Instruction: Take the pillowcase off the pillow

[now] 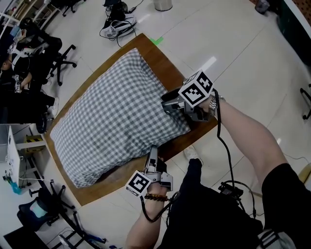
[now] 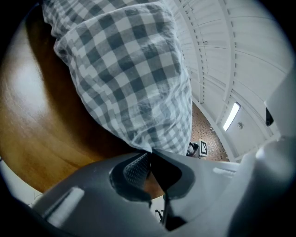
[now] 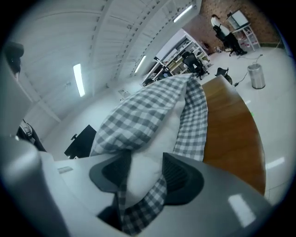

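Pinching a thin fold of the checked pillowcase (image 1: 112, 116) with the left gripper (image 1: 152, 151), pads pressed together at the near edge. Clamping the white pillow (image 3: 167, 127) at its exposed end with the right gripper (image 1: 166, 104), jaws held part-spread by the stuffing. Judged light, soft, limp: expect cloth to stretch and bunch, filling to squash. Best holds: hem for the cloth, bare corner for the filling. Lying diagonally on a wooden table (image 1: 165, 63), smooth, probably little drag. Office chairs (image 1: 58, 61) at left, pale floor (image 1: 243, 44) all round, bin (image 1: 163, 4) at top.

Checked cloth pillowcase (image 1: 112, 121), glossy wooden table (image 1: 161, 63)
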A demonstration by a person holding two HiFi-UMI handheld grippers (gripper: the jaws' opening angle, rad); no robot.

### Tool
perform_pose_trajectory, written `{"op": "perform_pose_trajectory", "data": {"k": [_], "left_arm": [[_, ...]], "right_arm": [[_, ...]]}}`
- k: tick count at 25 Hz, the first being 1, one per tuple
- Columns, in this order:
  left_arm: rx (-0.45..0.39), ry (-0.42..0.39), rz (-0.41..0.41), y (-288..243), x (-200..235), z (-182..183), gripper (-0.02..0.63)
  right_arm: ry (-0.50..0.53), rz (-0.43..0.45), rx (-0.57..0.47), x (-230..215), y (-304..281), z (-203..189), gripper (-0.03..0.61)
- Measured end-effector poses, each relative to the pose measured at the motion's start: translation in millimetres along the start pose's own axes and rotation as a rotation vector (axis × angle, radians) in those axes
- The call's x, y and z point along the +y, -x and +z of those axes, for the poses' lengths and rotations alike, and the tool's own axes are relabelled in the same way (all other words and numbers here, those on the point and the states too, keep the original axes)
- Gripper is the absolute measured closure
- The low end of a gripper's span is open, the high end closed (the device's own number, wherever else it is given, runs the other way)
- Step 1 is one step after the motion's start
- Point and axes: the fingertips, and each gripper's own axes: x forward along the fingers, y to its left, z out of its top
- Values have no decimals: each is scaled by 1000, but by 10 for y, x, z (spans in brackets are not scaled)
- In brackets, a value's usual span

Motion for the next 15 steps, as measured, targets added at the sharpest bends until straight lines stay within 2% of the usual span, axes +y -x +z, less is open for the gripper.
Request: {"op": "perform_pose_trajectory", "data": {"k": [4,7,10,11,14,15], "left_arm": [[-1,-2,-10,15,-35,37,606],[-6,-2,1,62,-48,69,606],[-20,-9,-13,98,-56,97,606],[-29,-25,-66,87,-111,118,606],[-69,-110,-362,-4,-446,226,606],[-80,-122,-404,0,-488,251,606]], "right_arm": [[-106,31,17,-9,-104,-90,367],[-110,41,13,92,-76,-78,535],[-72,18,-18,149,49,27,558],[-62,9,-30,162,99,65,560],[-32,-25,-51,194,237,166,560],[-19,-38,-52,208,272,191,560]]}}
